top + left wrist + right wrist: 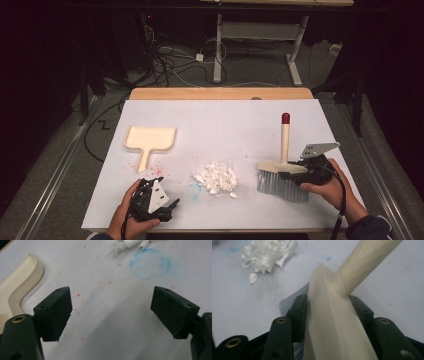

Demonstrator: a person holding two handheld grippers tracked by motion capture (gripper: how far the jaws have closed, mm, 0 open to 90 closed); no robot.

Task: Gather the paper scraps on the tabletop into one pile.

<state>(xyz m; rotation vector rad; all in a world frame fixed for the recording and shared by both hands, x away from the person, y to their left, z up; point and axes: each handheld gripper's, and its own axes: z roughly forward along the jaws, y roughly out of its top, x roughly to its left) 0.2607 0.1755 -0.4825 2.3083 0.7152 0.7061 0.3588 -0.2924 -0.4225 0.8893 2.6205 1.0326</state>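
The right gripper [295,176], near the tabletop's right edge, straddles the cream head of the hand brush [332,322]; whether its pads press cannot be told. The left gripper [167,207] rests released near the front edge. Seat the grip squarely before sweeping the paper scraps [217,178] toward the dustpan [150,138].

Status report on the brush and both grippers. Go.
Right gripper astride the brush head, jaws at both sides. Left gripper open, empty, near the dustpan. Paper scraps piled between; nothing blocking.
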